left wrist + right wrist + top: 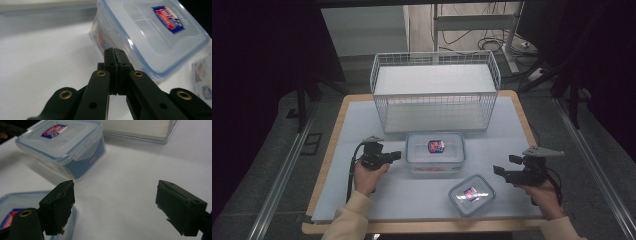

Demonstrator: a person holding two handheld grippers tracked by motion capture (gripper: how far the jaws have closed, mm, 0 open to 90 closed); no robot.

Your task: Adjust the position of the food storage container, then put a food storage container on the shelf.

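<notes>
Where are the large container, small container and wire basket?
large container [435,148], high view, on its lid label.
small container [471,194], high view, on its lid.
wire basket [435,58], high view, on its back rim.

I am working in what is looking like a lab or test bay, not a home. The table I am sitting at is wearing a plain white mat over its wooden top, wood showing along the left and near edges. A white wire basket is standing at the far edge, staged like a prop. Beyond that edge, loose cables are trailing across a bare floor around a metal frame leg. Metal rails are running along the floor on both sides, and dark curtains are closing in the surroundings.
</notes>
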